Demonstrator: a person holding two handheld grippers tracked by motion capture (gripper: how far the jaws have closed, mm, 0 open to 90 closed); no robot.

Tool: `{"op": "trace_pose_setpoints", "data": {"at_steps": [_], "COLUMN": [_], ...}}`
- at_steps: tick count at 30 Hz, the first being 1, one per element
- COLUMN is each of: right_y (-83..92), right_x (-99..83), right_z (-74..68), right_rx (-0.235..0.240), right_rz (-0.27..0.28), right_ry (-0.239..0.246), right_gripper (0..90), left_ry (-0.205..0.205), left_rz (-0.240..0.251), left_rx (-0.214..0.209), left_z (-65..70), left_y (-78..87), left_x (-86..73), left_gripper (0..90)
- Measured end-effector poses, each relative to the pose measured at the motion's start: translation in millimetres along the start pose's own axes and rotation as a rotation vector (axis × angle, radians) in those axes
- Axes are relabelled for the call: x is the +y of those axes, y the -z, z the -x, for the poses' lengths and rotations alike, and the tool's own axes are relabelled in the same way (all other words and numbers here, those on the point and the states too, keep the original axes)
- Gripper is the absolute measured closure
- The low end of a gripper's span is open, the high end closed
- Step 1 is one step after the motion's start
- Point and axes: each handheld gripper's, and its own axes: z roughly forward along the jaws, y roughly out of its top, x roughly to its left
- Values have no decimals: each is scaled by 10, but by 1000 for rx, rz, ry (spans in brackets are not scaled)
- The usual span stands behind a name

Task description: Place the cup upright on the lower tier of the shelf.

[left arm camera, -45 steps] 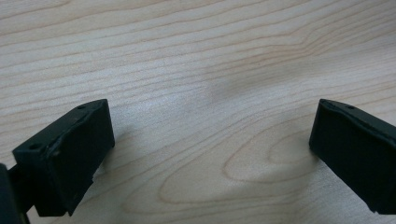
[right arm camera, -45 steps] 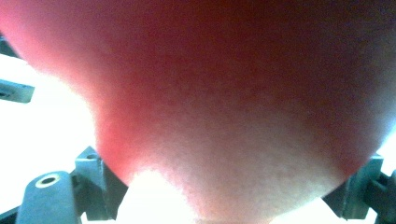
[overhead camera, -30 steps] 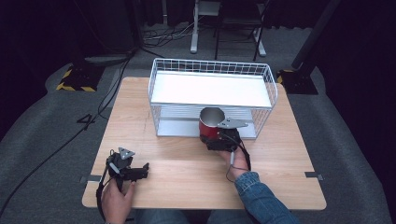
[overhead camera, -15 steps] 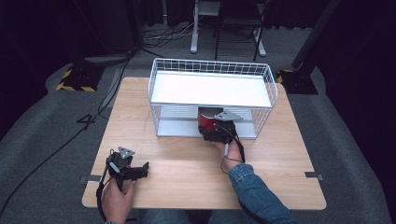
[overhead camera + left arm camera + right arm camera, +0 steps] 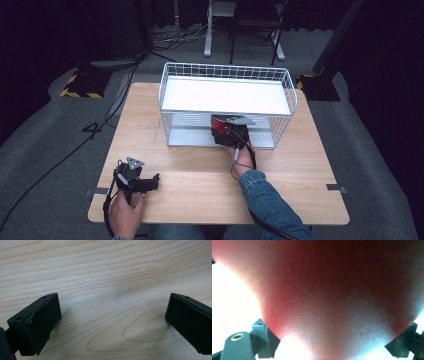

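Note:
A red cup (image 5: pixel 218 125) with a metal inside sits at the front opening of the lower tier of a white wire rack (image 5: pixel 165 100), partly under the rack's top shelf. My right gripper (image 5: pixel 227 131) is shut on the cup, its grey plate just above it. In the right gripper view the red cup (image 5: pixel 332 290) bulges close between the jaws of the right gripper (image 5: pixel 332 340). My left gripper (image 5: pixel 152 180) lies on the wooden table (image 5: pixel 210 185) at the front left. In its own view the left gripper (image 5: pixel 112 315) is open with bare wood between its fingers.
The rack stands at the back middle of the table, with a white top shelf (image 5: pixel 225 95) and a white lower shelf (image 5: pixel 190 135). A chair base, cables and black stands are on the grey floor beyond.
My right gripper has carried the red cup forward and down, from in front of the rack to under its top shelf. The left gripper has not moved.

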Motion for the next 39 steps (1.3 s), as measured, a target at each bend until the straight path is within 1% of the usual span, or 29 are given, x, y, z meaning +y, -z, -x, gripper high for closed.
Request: {"op": "trace_pose_setpoints", "data": {"at_steps": [7,10,12,14,24,28,32,33,35,36,38,39], "right_y": [-102,-155,-175,-180,-181,-181,-176,-168,-155,-146,-122,-109], "right_x": [-2,-16,-30,-37,-44,-44,-44,-39,-25,-18,-16,-21], "right_z": [-20,-17,-5,11,30,33,45,46,39,39,50,58], "right_rx": [-12,-19,-14,-10,0,-2,6,6,-2,-2,13,19], "right_rz": [-12,-24,-35,-30,-26,-27,-22,-18,-26,-26,-22,-24], "right_ry": [1,-15,-29,-45,-43,-40,-30,-20,16,24,18,25], "right_gripper": [171,170,170,170,167,167,157,157,155,145,122,77], "left_ry": [0,0,1,0,0,0,0,1,0,0,0,0], "left_rz": [0,0,0,0,0,0,0,0,0,0,-1,0], "left_rx": [0,0,0,0,0,0,0,0,0,0,0,-1], "left_z": [0,0,0,0,0,0,0,1,0,0,0,0], "left_y": [0,0,0,0,0,0,0,0,0,0,1,0], "left_x": [0,0,0,0,0,0,0,0,0,0,0,0], "left_gripper": [5,5,5,5,5,5,5,5,5,5,5,5]}}
